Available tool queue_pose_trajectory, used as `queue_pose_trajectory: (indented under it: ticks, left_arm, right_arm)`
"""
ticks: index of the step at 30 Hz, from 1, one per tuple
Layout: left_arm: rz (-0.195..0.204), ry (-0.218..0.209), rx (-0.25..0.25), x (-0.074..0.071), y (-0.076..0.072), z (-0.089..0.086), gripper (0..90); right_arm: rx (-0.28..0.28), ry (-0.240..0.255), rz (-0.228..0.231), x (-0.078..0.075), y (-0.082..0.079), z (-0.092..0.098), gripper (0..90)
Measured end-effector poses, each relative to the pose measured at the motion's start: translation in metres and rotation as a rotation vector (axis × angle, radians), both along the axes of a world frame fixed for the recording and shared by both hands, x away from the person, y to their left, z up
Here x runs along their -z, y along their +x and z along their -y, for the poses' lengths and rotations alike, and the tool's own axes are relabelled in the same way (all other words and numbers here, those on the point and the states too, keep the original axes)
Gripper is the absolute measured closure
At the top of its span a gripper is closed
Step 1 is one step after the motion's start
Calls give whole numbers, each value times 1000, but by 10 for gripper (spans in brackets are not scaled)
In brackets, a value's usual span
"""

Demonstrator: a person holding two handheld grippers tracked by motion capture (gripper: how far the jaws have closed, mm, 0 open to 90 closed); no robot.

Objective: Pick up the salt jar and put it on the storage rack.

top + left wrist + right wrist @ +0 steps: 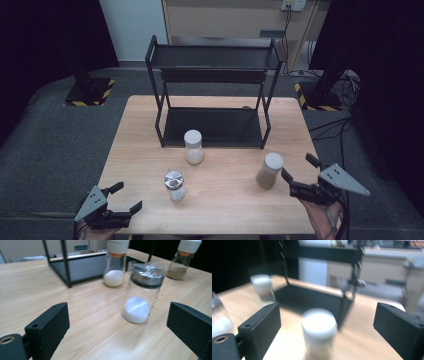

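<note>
The right hand-held gripper (295, 175) stands wide open and empty, with the brown-filled jar (269, 170) just ahead of it, probably lined up for a grab. The left hand-held gripper (126, 196), also agape, faces the foil-capped jar (175, 185) on the surface (225, 200).

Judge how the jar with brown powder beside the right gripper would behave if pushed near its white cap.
The brown-powder jar is tall and narrow, so a push near its cap would probably tip it. Its powder fills only the bottom, so it is likely light. The clear wall looks smooth, perhaps slippery between the right gripper jaws.
</note>
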State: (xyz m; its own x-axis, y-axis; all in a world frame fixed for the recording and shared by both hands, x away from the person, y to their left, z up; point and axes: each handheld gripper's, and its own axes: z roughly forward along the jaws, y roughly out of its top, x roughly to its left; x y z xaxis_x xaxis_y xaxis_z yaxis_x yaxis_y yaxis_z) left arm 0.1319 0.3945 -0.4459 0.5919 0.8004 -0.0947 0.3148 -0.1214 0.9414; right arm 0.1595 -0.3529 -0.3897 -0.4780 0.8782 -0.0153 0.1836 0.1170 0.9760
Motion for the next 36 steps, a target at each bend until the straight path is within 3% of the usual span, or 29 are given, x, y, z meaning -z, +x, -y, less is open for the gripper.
queue_pose_trajectory:
  ticks: [2, 8, 10, 13, 17, 21, 28, 36]
  left_arm:
    - [-5, 12, -10, -1, 1, 2, 29]
    - [-4, 49, -6, -4, 10, 12, 26]
    - [3, 35, 6, -2, 11, 12, 26]
    - [9, 25, 8, -1, 12, 12, 26]
    - [22, 5, 13, 3, 14, 6, 29]
    - [36, 32, 28, 3, 12, 5, 32]
    - [38, 44, 46, 3, 13, 2, 30]
    - [41, 7, 40, 8, 16, -3, 18]
  right_arm:
    - [17, 7, 4, 14, -8, 3, 76]
    - [50, 19, -40, 33, -11, 6, 71]
    - [52, 34, -46, 39, -13, 9, 72]
    - [56, 18, -49, 40, -15, 12, 73]
    - [56, 39, -51, 45, -16, 17, 68]
    - [34, 28, -46, 47, -14, 17, 66]
    - [16, -3, -49, 46, -13, 12, 61]
    - [12, 4, -73, 46, -10, 14, 63]
